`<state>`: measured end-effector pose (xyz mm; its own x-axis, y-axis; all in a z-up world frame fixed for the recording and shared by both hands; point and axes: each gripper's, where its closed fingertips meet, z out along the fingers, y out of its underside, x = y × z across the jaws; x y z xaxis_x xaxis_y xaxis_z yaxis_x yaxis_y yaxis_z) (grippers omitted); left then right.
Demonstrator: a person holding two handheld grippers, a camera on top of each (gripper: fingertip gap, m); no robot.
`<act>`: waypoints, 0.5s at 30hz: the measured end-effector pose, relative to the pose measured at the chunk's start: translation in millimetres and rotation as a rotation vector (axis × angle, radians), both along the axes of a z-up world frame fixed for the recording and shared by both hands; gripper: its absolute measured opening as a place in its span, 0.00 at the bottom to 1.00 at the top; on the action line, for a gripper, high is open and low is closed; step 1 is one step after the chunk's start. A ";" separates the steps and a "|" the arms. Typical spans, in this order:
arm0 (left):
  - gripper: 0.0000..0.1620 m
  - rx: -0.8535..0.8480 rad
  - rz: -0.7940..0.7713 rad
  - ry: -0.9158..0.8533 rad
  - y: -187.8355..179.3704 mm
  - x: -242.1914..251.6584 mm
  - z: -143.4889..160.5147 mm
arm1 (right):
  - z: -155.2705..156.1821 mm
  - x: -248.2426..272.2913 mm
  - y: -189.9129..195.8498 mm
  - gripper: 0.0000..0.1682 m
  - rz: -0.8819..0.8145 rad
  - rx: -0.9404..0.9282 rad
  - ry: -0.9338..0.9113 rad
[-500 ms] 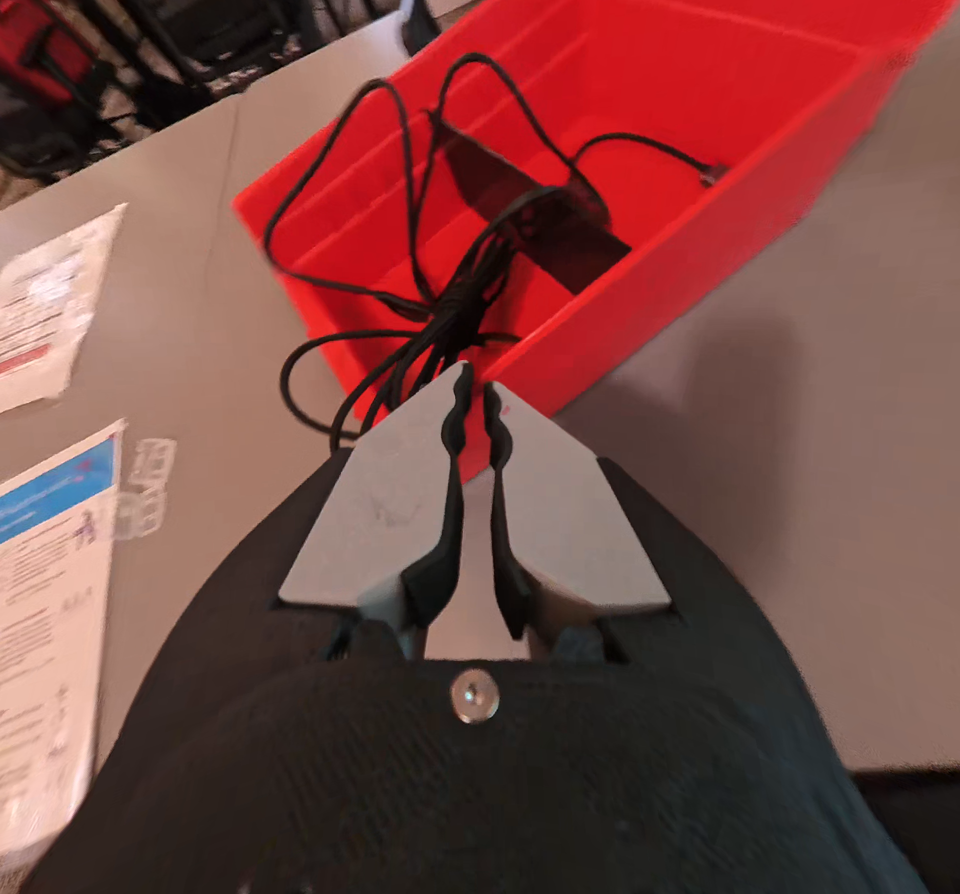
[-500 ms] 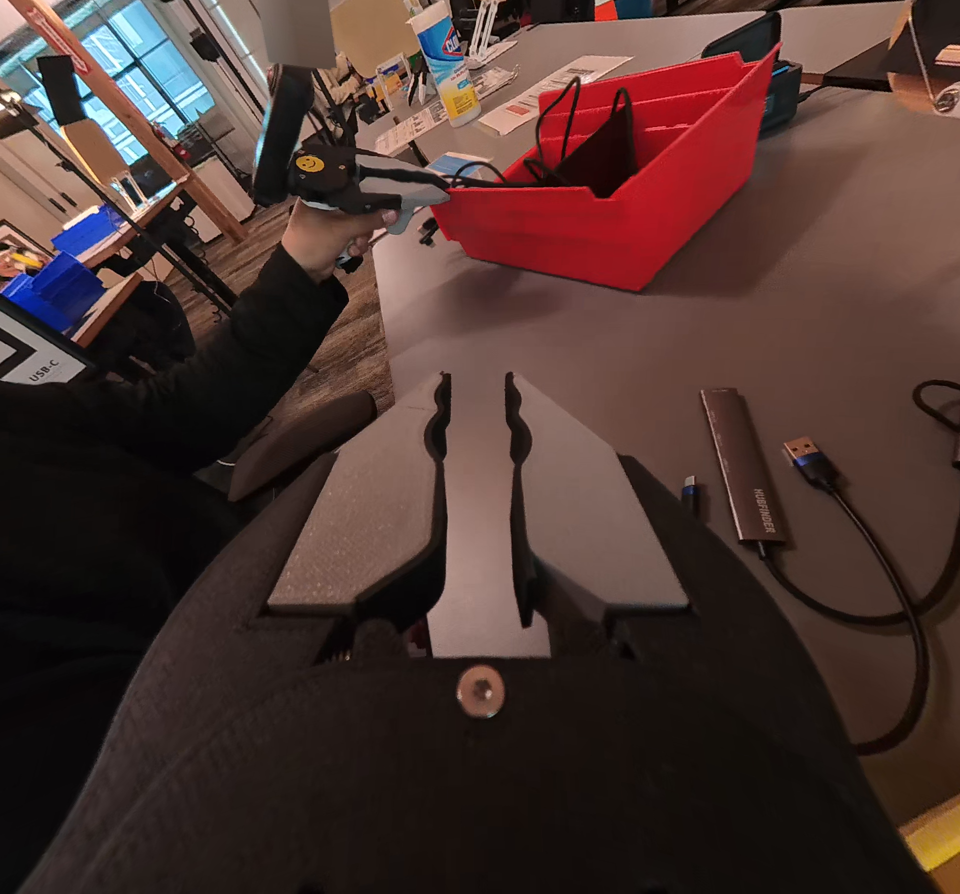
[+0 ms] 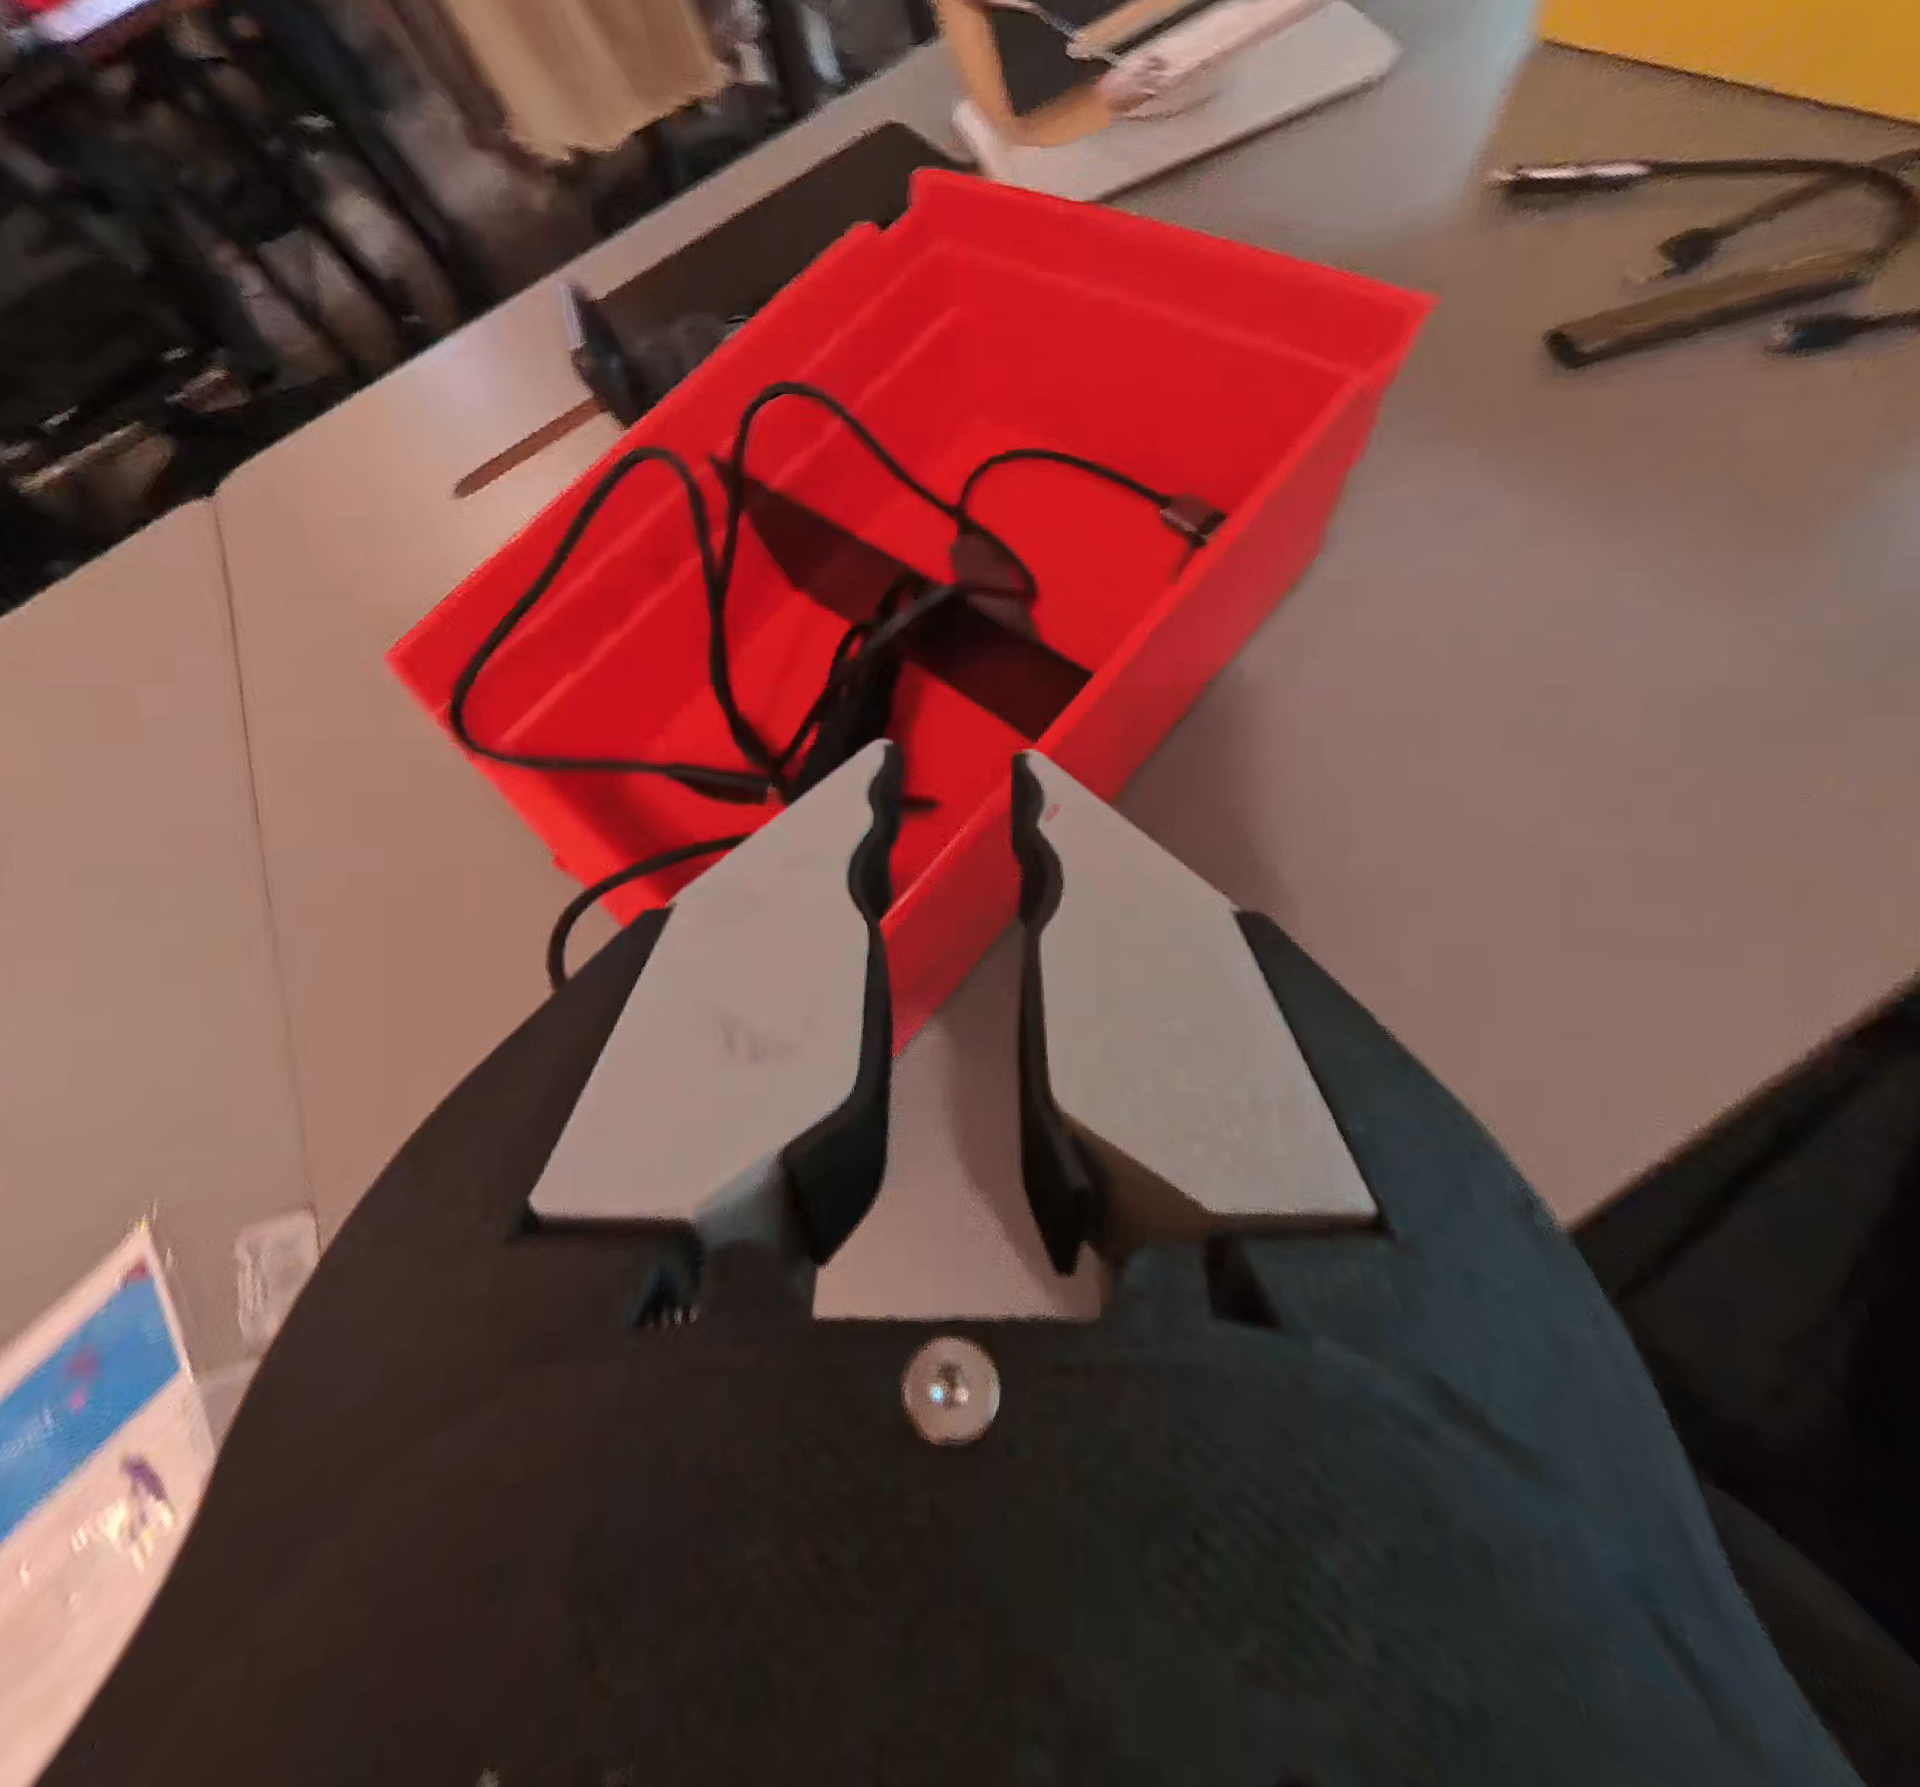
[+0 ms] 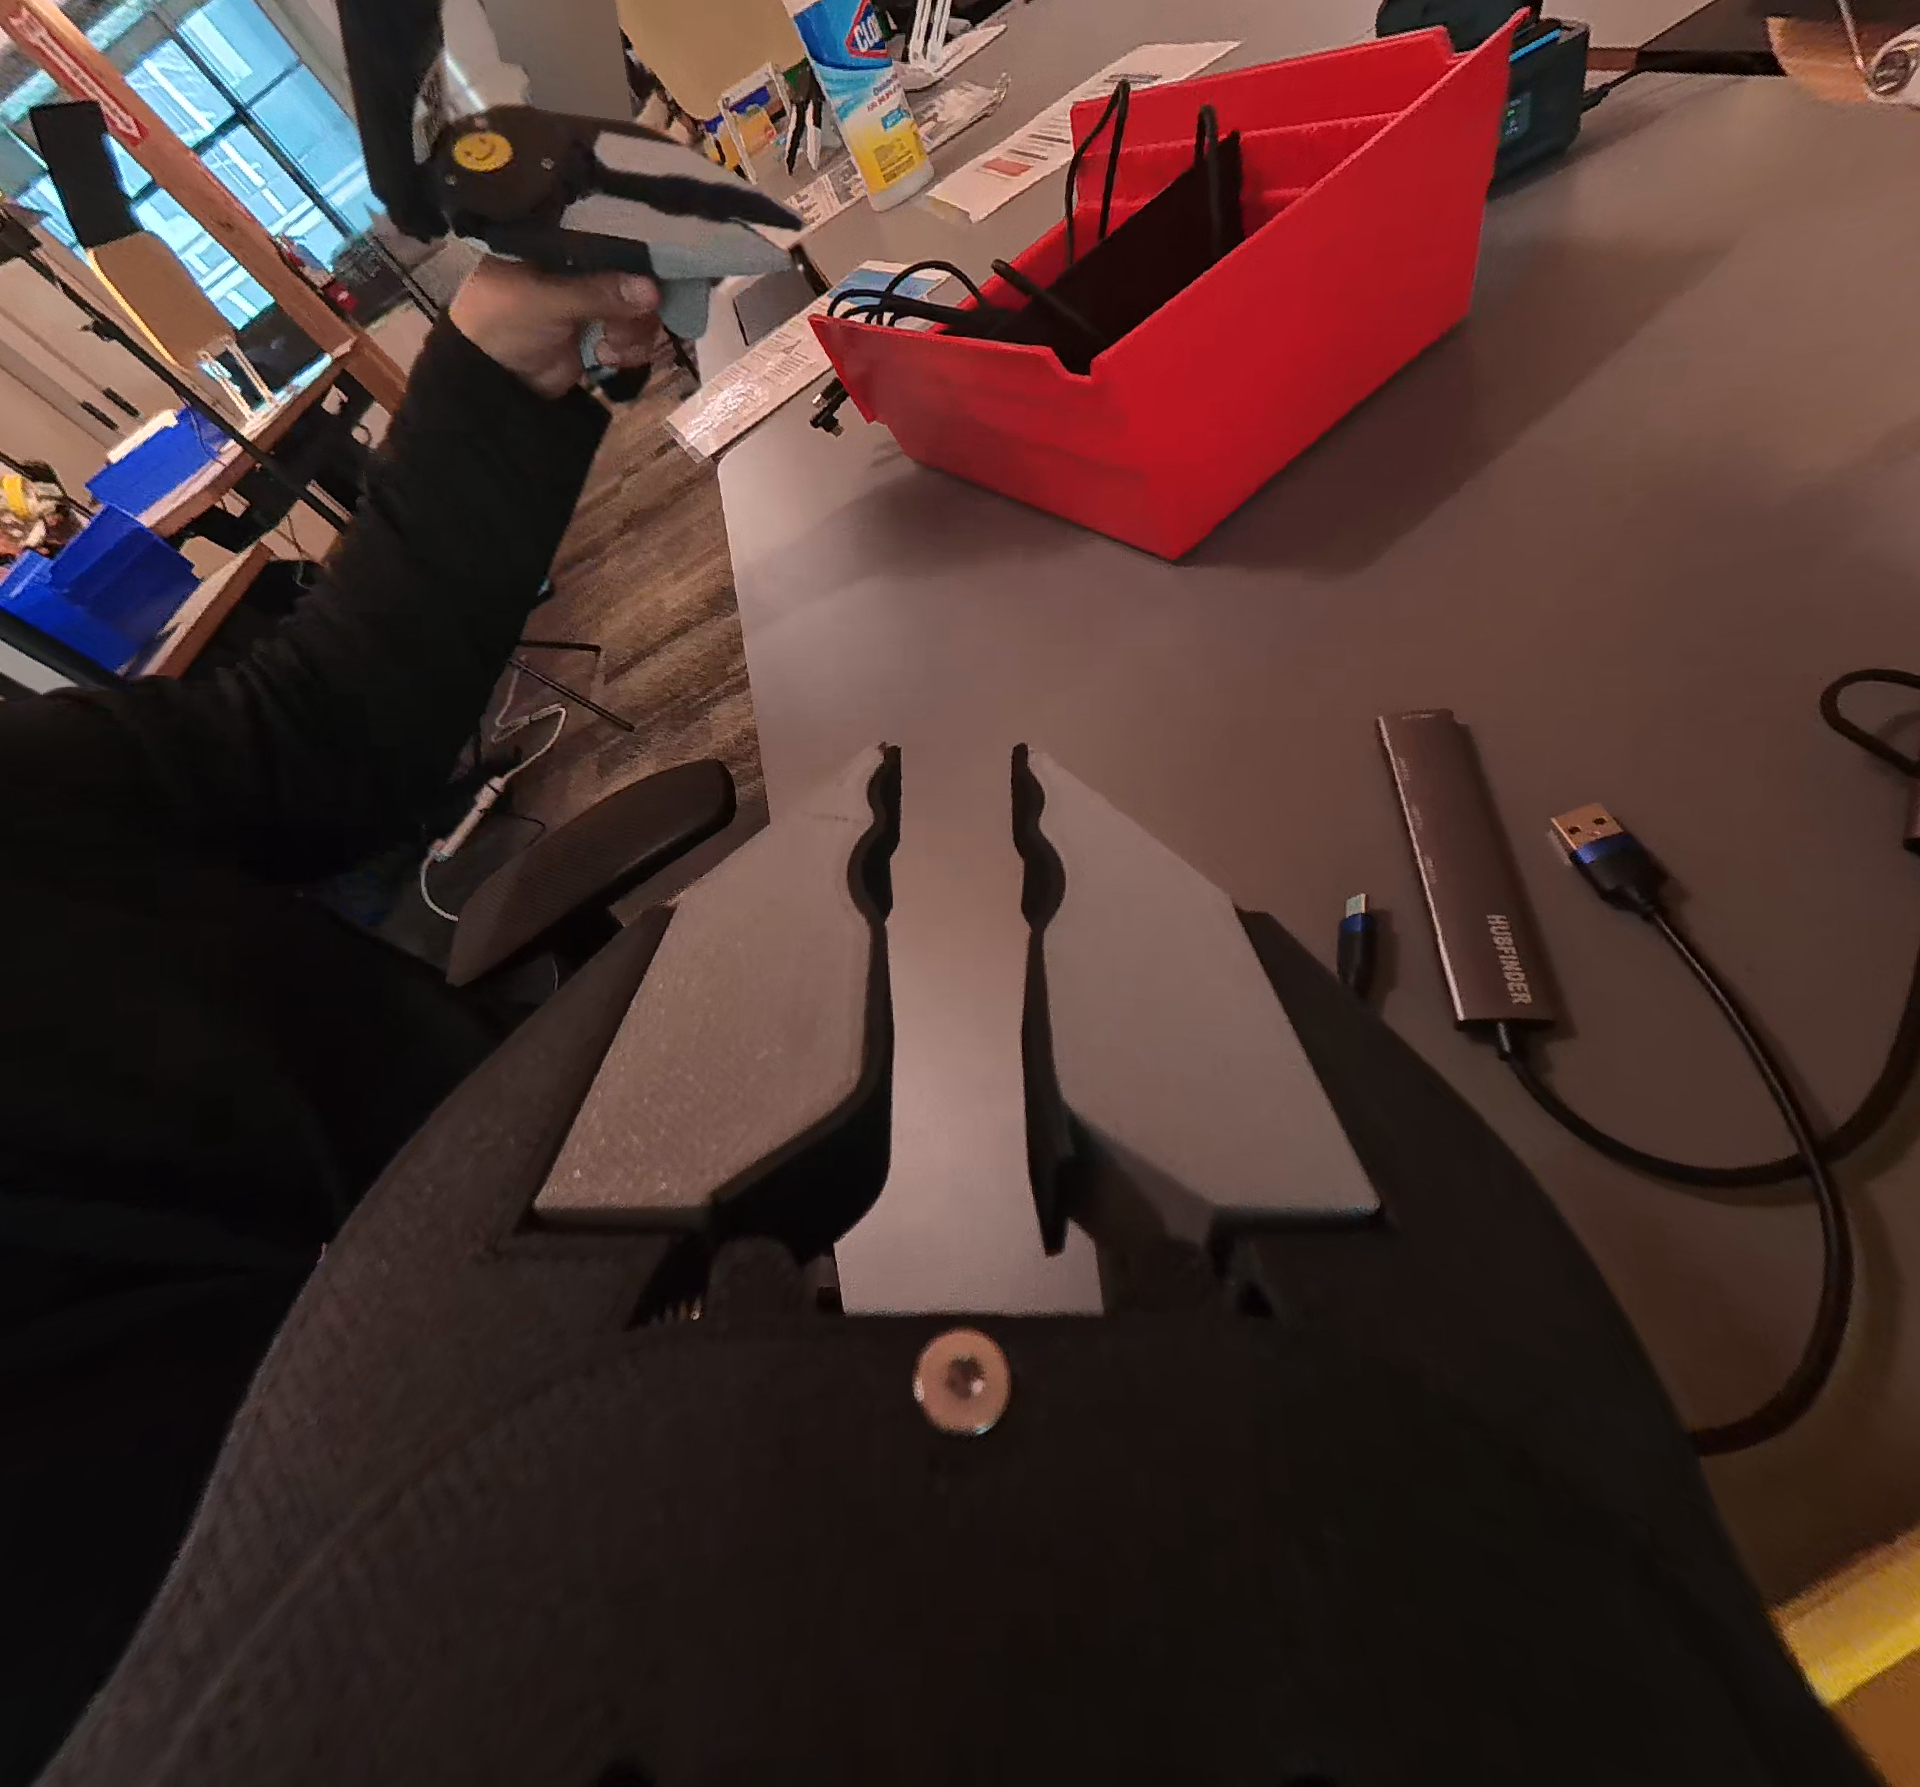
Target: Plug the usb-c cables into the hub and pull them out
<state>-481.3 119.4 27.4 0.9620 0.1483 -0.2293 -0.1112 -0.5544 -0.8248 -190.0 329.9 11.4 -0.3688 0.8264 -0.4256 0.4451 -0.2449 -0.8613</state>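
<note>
The slim dark grey metal hub (image 4: 1467, 873) is lying flat on the grey table (image 4: 1299, 615), just right of our right gripper (image 4: 954, 761), whose fingers are standing apart around nothing. A small blue-collared usb-c plug (image 4: 1356, 937) is resting just left of the hub, and a black cable with a blue usb-a plug (image 4: 1600, 856) is lying just right of it. We are holding our left gripper (image 3: 951, 769) above the near corner of the red plastic bin (image 3: 1340, 449), fingers parted and empty. Tangled black cables (image 3: 717, 594) are sitting inside, one loop spilling over the edge.
</note>
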 end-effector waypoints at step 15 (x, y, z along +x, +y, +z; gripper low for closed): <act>0.06 -0.492 0.141 -0.135 3.7 -15.1 -79.9 | -9.2 -3.0 -8.6 0.11 0.030 0.002 -0.010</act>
<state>-496.4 123.1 -52.5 0.9664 0.1840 -0.1796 0.0815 -0.8817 -0.4647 -193.0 321.3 2.2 -0.3890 0.8161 -0.4274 0.4609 -0.2293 -0.8573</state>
